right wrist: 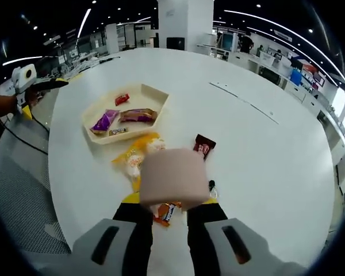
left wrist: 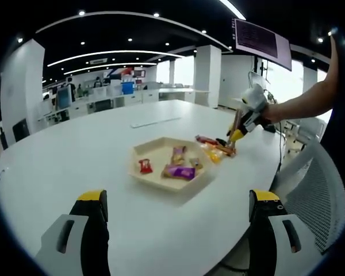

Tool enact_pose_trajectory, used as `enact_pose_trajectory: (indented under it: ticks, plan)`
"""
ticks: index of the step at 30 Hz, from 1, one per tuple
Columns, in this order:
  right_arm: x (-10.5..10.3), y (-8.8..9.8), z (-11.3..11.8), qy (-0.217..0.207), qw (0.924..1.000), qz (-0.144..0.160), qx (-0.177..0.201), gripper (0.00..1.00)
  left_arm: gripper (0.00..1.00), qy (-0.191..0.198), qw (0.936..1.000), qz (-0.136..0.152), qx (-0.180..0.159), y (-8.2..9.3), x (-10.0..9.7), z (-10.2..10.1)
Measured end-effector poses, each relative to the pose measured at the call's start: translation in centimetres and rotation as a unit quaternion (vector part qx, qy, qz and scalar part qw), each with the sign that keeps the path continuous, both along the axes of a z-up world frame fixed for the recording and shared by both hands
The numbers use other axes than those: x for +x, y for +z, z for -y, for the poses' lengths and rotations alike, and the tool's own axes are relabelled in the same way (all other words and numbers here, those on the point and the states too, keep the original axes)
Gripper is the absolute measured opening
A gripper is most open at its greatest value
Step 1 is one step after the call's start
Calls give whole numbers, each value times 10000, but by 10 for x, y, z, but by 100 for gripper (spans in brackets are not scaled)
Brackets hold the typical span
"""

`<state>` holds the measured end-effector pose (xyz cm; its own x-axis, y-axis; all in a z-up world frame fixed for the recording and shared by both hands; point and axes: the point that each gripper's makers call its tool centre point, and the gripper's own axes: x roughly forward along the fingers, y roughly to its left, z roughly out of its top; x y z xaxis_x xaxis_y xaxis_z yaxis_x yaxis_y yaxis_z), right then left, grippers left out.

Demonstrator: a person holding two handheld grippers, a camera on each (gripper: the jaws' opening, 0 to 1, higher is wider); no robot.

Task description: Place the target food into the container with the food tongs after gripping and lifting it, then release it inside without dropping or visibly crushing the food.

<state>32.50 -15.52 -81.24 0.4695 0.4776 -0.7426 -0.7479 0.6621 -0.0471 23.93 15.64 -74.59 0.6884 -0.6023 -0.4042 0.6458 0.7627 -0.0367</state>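
The right gripper, clamped on a pale pink block, is above the loose snacks near the tabletop edge, the tray lying ahead and left; left gripper jaws stand apart.

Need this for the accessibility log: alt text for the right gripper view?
The right claw holds a pale pink cylindrical piece above wrapped snacks on a white table. Beyond sits a beige tray holding four packets, and the left claw shows at far left.
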Motion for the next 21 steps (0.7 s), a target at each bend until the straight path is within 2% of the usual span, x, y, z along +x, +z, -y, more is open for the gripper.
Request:
enact_pose_trajectory:
  ticks: [4,5,9,21]
  plan:
    - [-3,-7,-3,127,9999,-54,-79,19,99,1,10000,2,8,1,0,0]
    - [-3,-5,-6,213,9997,26,-86,18,99,-1,10000,2,5,0,0,0]
    - [-5,-6,-7,310,9993,11,-231,15,99,10,10000,8,5,0,0,0]
    - [-3,-2,-5,245,9995,-58,-186,15,99,-4,10000,-9,-6,0,0,0]
